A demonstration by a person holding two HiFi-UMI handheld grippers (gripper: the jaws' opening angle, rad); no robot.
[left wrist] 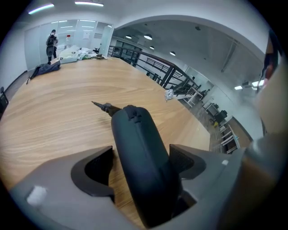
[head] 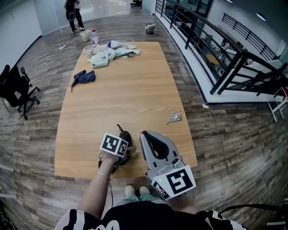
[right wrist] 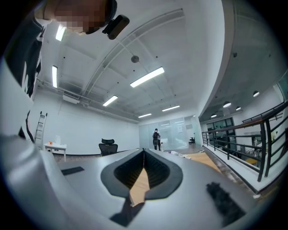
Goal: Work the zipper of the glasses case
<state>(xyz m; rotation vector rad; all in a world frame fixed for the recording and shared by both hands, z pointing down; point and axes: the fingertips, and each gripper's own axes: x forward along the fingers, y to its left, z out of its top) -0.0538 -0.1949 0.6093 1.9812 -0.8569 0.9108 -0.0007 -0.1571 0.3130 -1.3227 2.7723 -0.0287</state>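
The dark glasses case stands on its edge on the wooden table, near the front edge. Its zipper pull or strap sticks out from the far end. My left gripper straddles the case, one jaw on each side, and a thin strip of wood shows beside the left pad, so it is open. In the head view the case peeks out from under the left gripper's marker cube. My right gripper hovers just right of the case, tilted upward, shut on nothing; its pads meet at the tip.
A crumpled wrapper lies at the table's right. A blue cloth and a pile of bags sit toward the far end. Black office chairs stand at left, a railing at right, and a person far off.
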